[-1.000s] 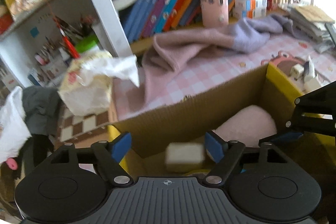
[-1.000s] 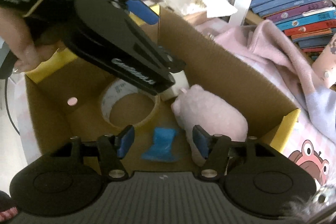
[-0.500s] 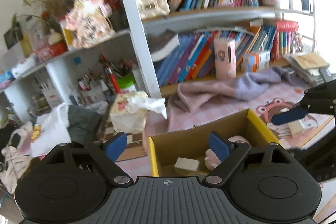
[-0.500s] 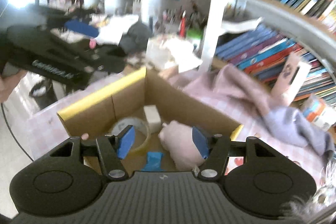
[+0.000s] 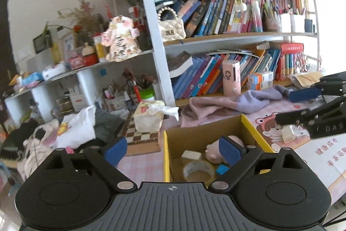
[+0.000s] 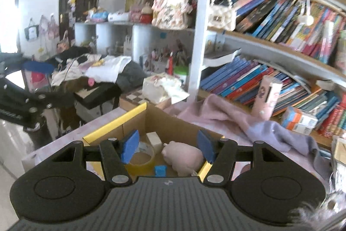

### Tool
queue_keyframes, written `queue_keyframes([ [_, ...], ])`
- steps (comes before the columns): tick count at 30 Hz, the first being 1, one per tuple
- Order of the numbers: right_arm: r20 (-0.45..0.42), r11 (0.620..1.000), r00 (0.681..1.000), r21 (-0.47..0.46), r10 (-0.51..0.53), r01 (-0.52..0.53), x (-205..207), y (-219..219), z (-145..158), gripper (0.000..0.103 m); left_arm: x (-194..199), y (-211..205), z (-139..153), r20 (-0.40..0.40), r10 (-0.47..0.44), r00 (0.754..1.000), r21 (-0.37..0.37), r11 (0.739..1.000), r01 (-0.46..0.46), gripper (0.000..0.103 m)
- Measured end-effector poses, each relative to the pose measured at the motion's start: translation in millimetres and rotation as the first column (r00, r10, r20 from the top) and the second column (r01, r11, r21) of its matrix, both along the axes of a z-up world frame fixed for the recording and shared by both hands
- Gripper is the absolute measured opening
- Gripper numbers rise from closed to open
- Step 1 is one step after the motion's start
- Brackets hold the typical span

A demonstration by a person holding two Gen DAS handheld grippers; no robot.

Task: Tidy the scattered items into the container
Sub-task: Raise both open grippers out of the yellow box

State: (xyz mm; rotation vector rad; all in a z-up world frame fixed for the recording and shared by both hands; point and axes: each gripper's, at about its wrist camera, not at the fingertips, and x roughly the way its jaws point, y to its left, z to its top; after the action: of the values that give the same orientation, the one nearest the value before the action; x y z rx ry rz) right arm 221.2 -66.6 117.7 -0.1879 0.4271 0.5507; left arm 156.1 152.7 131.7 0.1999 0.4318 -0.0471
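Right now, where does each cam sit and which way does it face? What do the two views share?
Left wrist: on the left claw, tilted down over the cardboard box toward the bookshelf; own blue pads show, jaws opening, empty, right claw at its right edge.
Right wrist: on the right claw, facing the box from its other side; own pads show, empty, left claw at far left.
Shared: box, pink plush pig, tape roll.

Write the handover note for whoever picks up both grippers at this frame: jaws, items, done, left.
Left gripper: jaws opening, nothing between them.
Right gripper: jaws apart, empty.
Both are above the cardboard box.
In the box: pink plush pig, tape roll, white block, small blue piece.
Left: a small white item lies on the mat right of the box; it may need boxing.
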Motion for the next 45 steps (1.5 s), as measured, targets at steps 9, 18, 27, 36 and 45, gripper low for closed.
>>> queue_keyframes([
  [9,0.037,0.996,0.996,0.035,-0.081,0.080,-77.2,-22.6,-5.8,0.059,-80.0,-4.5,-8.8,-0.001,0.074,0.997,-0.030,0.997,-0.074,0.095],
  [18,0.069,0.984,0.981,0.034,-0.179,0.177,-141.0,-32.9,-24.7,0.061,-132.1,-20.1,-22.7,0.016,0.140,0.990,-0.093,0.986,-0.138,0.099],
  [27,0.090,0.967,0.964,-0.016,-0.252,0.254,-192.1,-39.5,-57.5,0.065,-153.1,-50.8,-51.4,-0.009,0.110,0.994,-0.061,0.992,-0.111,0.099],
  [36,0.049,0.939,0.940,-0.048,-0.337,0.339,-213.8,-58.9,-79.9,0.070,-159.5,-72.0,-79.9,-0.104,0.028,0.994,-0.092,0.995,-0.038,0.099],
  [45,0.008,0.922,0.923,-0.039,-0.384,0.384,-215.1,-73.2,-85.9,0.078,-154.8,-81.0,-90.7,-0.136,-0.015,0.991,-0.097,0.995,0.001,0.099],
])
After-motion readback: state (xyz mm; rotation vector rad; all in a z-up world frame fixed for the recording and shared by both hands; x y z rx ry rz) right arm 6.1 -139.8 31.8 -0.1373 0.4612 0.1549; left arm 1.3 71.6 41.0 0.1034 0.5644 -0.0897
